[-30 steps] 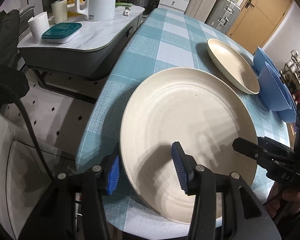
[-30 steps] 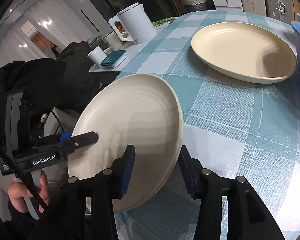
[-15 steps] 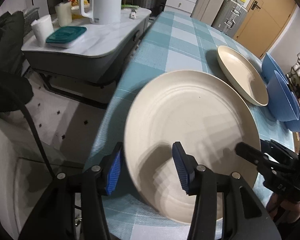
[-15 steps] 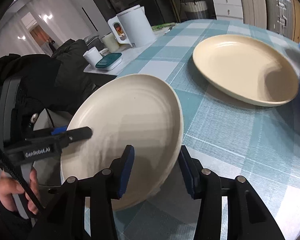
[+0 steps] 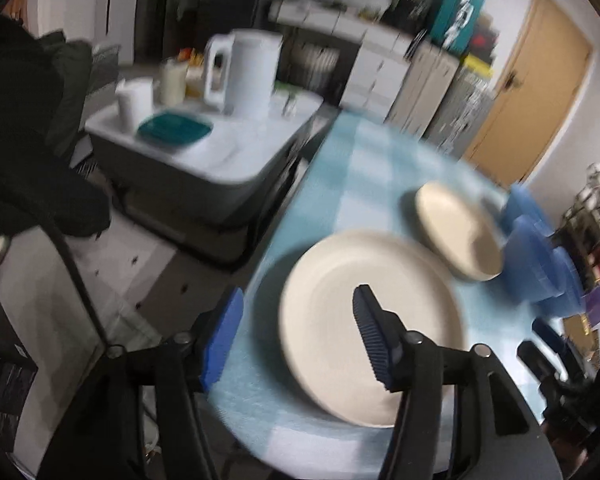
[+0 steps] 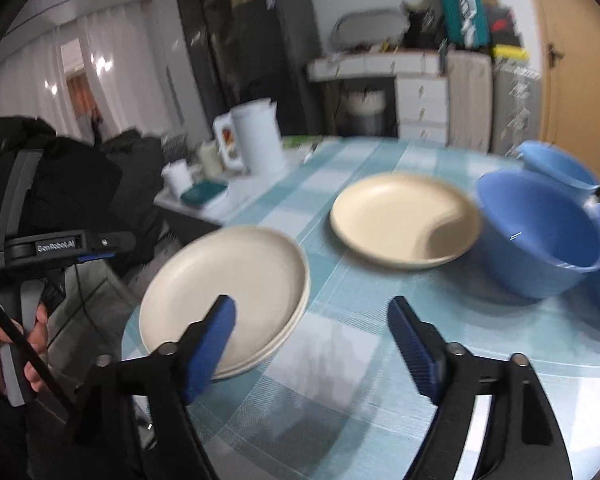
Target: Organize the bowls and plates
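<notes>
Both claws have just been opening and hold nothing: the left claw is partly open and the right claw is wide open, above the desk. The white plates sit stacked near the desk's edge, so that part looks done. Left to sort, I think, are the cream dish and the blue bowls beside it.

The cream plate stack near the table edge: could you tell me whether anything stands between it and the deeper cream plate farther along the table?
Nothing visible does. Only bare checked tablecloth lies between the cream plate stack and the deeper cream plate. The blue bowls sit beyond that plate, off the path.
</notes>
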Available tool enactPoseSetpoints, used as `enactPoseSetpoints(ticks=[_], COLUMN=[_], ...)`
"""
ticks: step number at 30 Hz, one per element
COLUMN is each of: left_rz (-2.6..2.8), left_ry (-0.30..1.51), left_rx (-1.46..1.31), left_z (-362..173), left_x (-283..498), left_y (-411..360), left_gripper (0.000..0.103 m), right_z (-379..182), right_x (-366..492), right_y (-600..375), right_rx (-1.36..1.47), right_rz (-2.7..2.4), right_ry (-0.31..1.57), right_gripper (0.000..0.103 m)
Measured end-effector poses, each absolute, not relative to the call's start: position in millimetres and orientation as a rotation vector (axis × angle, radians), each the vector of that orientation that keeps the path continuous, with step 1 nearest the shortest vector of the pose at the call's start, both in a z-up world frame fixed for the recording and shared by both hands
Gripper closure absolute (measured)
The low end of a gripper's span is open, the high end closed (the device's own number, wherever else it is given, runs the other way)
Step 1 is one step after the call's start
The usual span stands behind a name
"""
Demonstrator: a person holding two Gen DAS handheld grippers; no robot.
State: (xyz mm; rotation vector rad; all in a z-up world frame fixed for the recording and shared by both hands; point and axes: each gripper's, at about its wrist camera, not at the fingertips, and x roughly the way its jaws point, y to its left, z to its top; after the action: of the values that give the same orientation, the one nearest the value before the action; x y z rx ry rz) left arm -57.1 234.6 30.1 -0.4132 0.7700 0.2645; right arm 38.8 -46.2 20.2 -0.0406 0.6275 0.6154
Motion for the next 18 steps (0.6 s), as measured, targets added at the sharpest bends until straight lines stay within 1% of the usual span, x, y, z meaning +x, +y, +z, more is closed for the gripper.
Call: enactPoseSetpoints(ticks=[3,4,5,7,8,9,11,12,15,18], left_rz=[0.237,0.217,0.185,0.130,0.111,0.096,0.048,0.027,-0.012,-0.059], left_ry=[0.670,0.636,0.598,0.559,0.546,0.521,0.424,0.403,0.375,0.366], left_rx=[-0.356,-0.346,-0.339,-0.329,-0.325,-0.317,-0.298,-0.285,-0.217,-0.184], left_z=[51,57,64,77,80,85,95,97,103,101], left_x=[-64,-66,-69,-65,-64,-64,-70,-70,-66,-64], left_y=[213,205,196,181,176,168,149,142,113,86], left_gripper=[0.044,0.044,0.043,0.039,0.024,0.012,0.009,0.006,0.005,0.005], right_z=[38,44,50,62,68,74,85,89,92,86], right_x=[23,18,14,7,2,-2,-12,-18,-33,-42], right_y=[-67,-74,-82,-95,-101,-109,-121,-130,-153,-170], right_rx=[-0.008,0.002,0.009,0.013,0.016,0.016,0.013,0.010,0.030,0.068], right_rz=[0.563,0.540,0.518,0.481,0.462,0.444,0.403,0.370,0.281,0.204], right_ry=[0.549,0.527,0.513,0.488,0.467,0.441,0.382,0.338,0.254,0.218], right_gripper=[0.014,0.011,0.006,0.003,0.003,0.002,0.001,0.001,0.001,0.001])
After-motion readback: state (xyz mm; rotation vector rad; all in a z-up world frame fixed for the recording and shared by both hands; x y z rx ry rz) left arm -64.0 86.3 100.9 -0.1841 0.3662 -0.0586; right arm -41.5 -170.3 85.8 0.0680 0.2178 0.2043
